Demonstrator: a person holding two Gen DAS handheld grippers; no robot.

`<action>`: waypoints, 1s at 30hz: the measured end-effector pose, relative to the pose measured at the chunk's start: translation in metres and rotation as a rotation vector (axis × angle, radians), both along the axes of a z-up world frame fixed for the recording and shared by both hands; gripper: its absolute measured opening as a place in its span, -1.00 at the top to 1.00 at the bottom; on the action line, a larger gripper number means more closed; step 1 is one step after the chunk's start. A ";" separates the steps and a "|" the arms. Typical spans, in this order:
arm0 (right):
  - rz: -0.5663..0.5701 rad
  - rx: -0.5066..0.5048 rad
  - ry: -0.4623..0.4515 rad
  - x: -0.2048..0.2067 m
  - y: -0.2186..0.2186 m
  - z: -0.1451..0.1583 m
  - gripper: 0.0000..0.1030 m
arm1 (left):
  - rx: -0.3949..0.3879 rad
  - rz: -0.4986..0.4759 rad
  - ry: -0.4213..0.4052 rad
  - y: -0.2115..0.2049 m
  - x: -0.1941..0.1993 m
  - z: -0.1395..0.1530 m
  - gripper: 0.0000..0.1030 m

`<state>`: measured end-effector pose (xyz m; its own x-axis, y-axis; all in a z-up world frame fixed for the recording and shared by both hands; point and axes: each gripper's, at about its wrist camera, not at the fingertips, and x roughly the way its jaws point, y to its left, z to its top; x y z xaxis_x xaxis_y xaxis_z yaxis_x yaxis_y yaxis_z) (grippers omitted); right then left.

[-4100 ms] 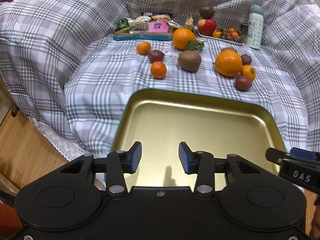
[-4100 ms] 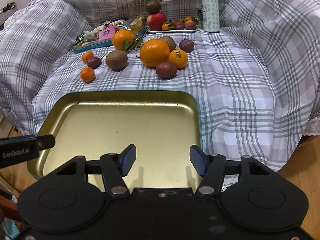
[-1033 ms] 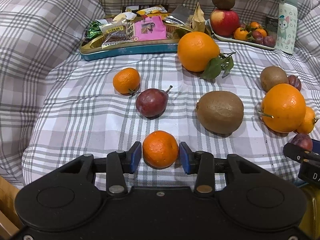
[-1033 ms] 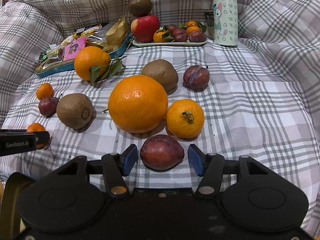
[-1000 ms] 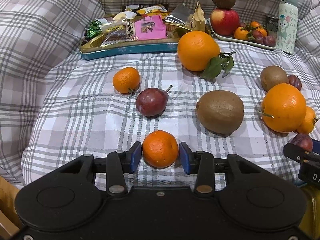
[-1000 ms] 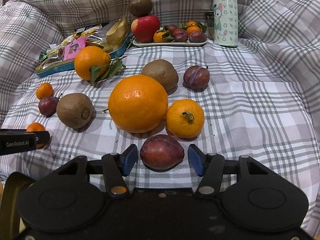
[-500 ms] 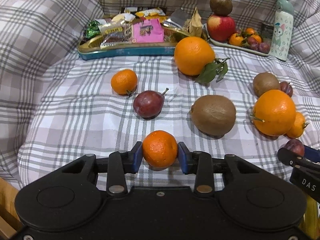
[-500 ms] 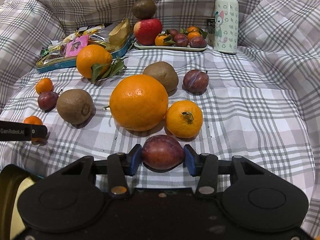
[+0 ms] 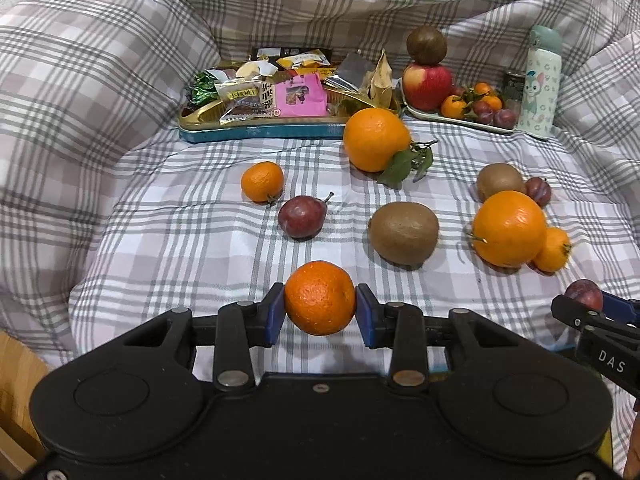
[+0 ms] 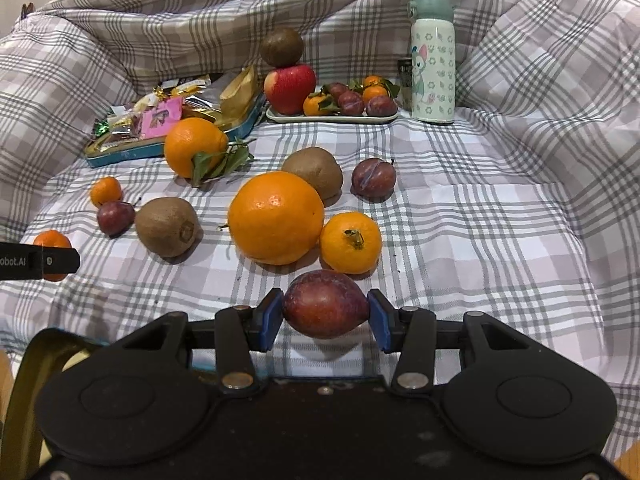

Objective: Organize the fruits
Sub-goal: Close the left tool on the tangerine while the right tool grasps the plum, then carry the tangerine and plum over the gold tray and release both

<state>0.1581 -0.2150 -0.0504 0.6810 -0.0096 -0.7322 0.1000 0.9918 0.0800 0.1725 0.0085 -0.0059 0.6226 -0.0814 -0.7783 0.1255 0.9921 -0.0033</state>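
Observation:
My left gripper is shut on a small mandarin, lifted a little off the checked cloth. My right gripper is shut on a dark red plum, also raised, its shadow on the cloth below. In the left wrist view the right gripper's tip and its plum show at the right edge. In the right wrist view the left gripper's finger and its mandarin show at the left edge. A corner of the gold tray peeks in at lower left.
Loose fruit lies on the cloth: a big orange, a mandarin, two kiwis, a leafy orange, plums. Behind stand a snack tin, a fruit plate and a bottle. Pillows ring the area.
Both grippers closed on their fruit, the left on the mandarin and the right on the plum, then rose and drew back from the cloth with them.

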 end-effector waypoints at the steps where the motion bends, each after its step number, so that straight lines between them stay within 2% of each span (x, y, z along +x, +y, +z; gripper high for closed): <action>1: 0.002 0.004 -0.003 -0.005 0.000 0.002 0.07 | 0.000 0.000 -0.002 0.000 -0.005 0.001 0.11; 8: 0.029 0.020 -0.008 -0.038 0.002 0.013 0.07 | -0.002 -0.008 0.012 -0.001 -0.045 0.003 0.11; 16: 0.060 0.063 0.001 -0.087 0.005 0.018 0.07 | 0.005 -0.002 0.050 -0.004 -0.087 -0.008 0.11; 25: 0.093 0.112 0.039 -0.129 0.009 0.014 0.07 | 0.017 0.023 0.091 -0.006 -0.125 -0.021 0.11; 30: 0.124 0.100 0.052 -0.146 0.012 0.013 0.07 | 0.023 0.045 0.099 -0.006 -0.138 -0.024 0.11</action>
